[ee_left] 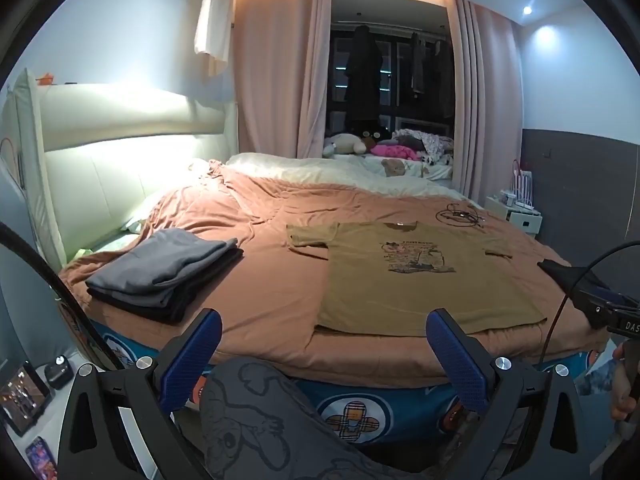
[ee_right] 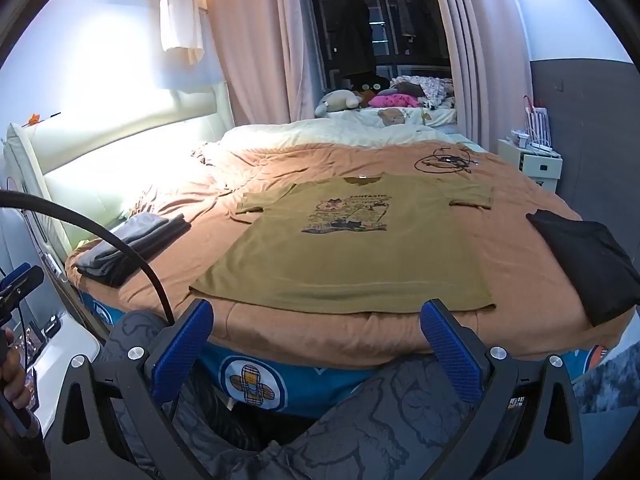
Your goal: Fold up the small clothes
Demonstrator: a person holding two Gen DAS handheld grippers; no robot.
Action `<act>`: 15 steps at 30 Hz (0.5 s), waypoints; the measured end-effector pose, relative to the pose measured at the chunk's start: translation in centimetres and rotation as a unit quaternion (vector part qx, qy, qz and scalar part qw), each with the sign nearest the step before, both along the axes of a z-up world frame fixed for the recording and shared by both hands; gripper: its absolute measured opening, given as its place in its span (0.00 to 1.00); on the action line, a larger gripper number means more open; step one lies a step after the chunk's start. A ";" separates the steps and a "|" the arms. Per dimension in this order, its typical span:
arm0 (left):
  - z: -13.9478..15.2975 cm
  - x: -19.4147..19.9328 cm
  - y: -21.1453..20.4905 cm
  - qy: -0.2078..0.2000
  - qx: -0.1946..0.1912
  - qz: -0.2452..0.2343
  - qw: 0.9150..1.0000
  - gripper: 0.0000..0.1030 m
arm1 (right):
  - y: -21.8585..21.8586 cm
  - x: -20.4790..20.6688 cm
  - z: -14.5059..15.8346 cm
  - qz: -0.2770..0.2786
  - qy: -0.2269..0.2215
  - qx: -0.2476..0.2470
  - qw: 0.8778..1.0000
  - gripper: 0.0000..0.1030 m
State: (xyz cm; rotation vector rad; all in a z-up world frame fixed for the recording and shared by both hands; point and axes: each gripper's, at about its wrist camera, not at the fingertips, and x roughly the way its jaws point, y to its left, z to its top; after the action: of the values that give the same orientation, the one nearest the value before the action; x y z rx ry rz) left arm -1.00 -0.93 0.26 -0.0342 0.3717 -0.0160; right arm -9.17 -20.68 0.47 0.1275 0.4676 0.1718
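An olive T-shirt (ee_left: 424, 276) with a dark print lies spread flat, front up, on the orange bedcover (ee_left: 260, 280); it also shows in the right wrist view (ee_right: 352, 248). My left gripper (ee_left: 324, 332) is open and empty, held off the near bed edge, short of the shirt's hem. My right gripper (ee_right: 316, 320) is open and empty, just before the hem. A stack of folded grey and black clothes (ee_left: 168, 272) lies left of the shirt and also shows in the right wrist view (ee_right: 132, 244). A black garment (ee_right: 588, 260) lies to the right.
A coiled black cable (ee_right: 444, 162) lies on the bedcover (ee_right: 400, 332) beyond the shirt. Soft toys and loose clothes (ee_right: 384, 98) sit by the window. A white nightstand (ee_right: 532, 160) stands at the right. A side table with a tablet (ee_left: 24, 396) is at the lower left.
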 end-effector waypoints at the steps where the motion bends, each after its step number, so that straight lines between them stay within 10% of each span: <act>1: 0.0 0.0 0.0 0.000 0.001 0.001 1.000 1.00 | 0.0 0.0 0.0 0.000 0.000 -0.001 1.000 1.00; 15: 0.1 -0.2 0.0 0.003 -0.002 0.001 1.000 1.00 | -0.6 0.0 0.3 0.004 -0.002 0.004 1.000 1.00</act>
State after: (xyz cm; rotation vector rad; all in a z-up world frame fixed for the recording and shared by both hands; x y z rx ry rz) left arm -1.18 -0.89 0.34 -0.0391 0.3778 -0.0147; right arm -9.16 -21.29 0.80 0.1335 0.4631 0.1821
